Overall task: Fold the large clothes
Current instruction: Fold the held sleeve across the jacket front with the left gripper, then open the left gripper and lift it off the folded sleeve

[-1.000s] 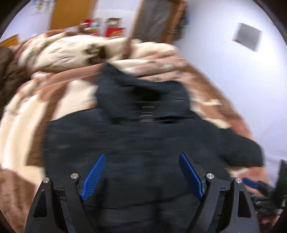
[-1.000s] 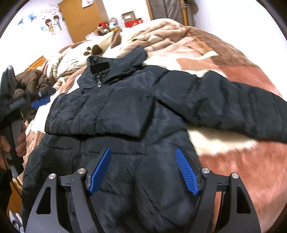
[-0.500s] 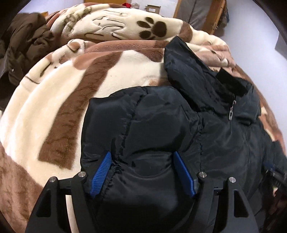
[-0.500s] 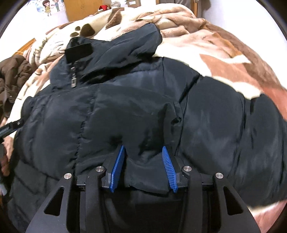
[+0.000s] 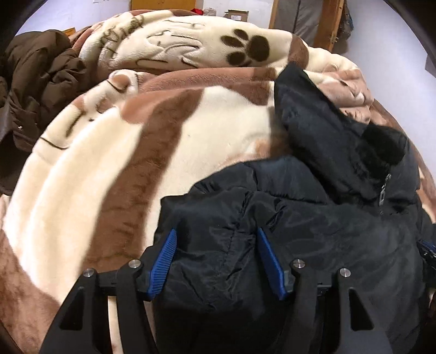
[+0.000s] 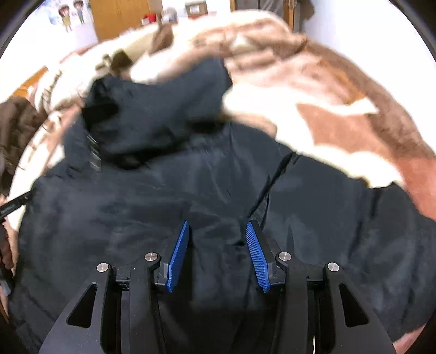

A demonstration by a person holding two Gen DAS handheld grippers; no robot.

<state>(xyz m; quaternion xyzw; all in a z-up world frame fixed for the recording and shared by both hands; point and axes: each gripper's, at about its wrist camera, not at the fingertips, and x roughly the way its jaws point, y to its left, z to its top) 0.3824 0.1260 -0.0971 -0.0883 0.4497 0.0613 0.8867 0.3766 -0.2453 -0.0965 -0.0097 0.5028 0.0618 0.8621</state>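
Observation:
A black puffer jacket lies front up on a bed, its hood flipped toward the pillows. My left gripper sits at the jacket's left shoulder edge. Its jaws are closing, with a bulge of padded fabric squeezed between the blue pads. In the right wrist view the jacket fills the lower frame, blurred. My right gripper is shut on a raised fold of it near the right sleeve seam. The left gripper's tool shows at that view's left edge.
A cream and brown fleece blanket with paw prints covers the bed and surrounds the jacket. A brown coat is piled at the far left. Wooden furniture and boxes stand by the back wall.
Both grippers came down onto the jacket's shoulders and their jaws narrowed around bunched fabric. The left view swung left toward the blanket. The right view is now blurred.

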